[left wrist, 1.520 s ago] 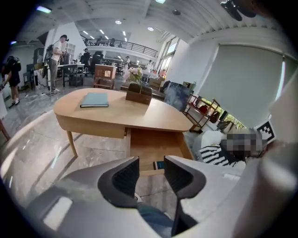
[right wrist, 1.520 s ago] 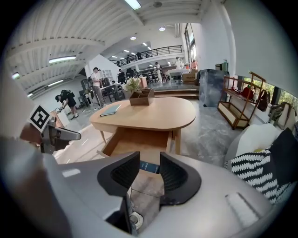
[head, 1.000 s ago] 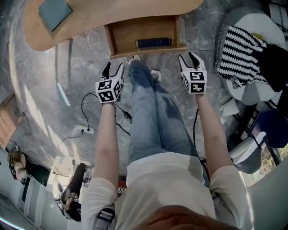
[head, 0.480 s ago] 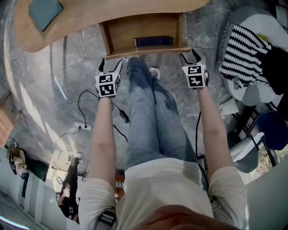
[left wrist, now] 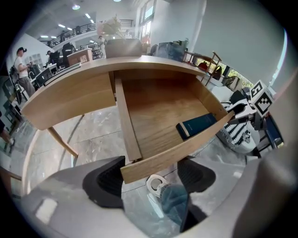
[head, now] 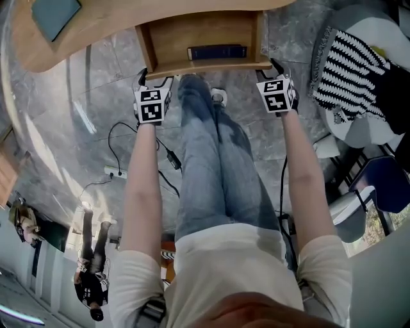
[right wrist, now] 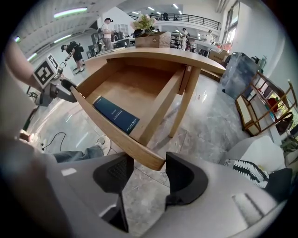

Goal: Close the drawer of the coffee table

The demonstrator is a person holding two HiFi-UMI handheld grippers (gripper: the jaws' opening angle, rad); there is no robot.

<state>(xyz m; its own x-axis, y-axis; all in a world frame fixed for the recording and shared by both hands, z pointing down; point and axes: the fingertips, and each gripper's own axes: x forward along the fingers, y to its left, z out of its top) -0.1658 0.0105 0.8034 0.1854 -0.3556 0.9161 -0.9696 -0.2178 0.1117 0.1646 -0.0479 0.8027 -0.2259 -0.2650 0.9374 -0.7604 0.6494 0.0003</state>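
The wooden coffee table point(head: 115, 19) has its drawer point(head: 192, 40) pulled out toward me, with a dark blue book point(head: 216, 52) lying inside. My left gripper point(head: 154, 78) is at the left end of the drawer front point(left wrist: 186, 144), and my right gripper point(head: 272, 67) is at the right end. In the left gripper view, the left gripper point(left wrist: 149, 179) has just been opening, and the panel's corner sits between its jaws. In the right gripper view, the right gripper point(right wrist: 150, 175) has just been closing a little around the other corner point(right wrist: 153, 162), with a gap still showing. The book point(right wrist: 115, 114) lies just behind the front panel.
My legs in jeans point(head: 211, 147) and a white shoe point(head: 219, 97) stand between the grippers under the drawer front. A cable and power strip point(head: 115, 172) lie on the marble floor at the left. A striped blanket point(head: 346, 70) covers a seat at the right. A teal book point(head: 56, 14) lies on the tabletop.
Both grippers have moved down and forward from beside my knees to the drawer's front corners. Their jaws now straddle the panel's ends. The drawer stays pulled out.
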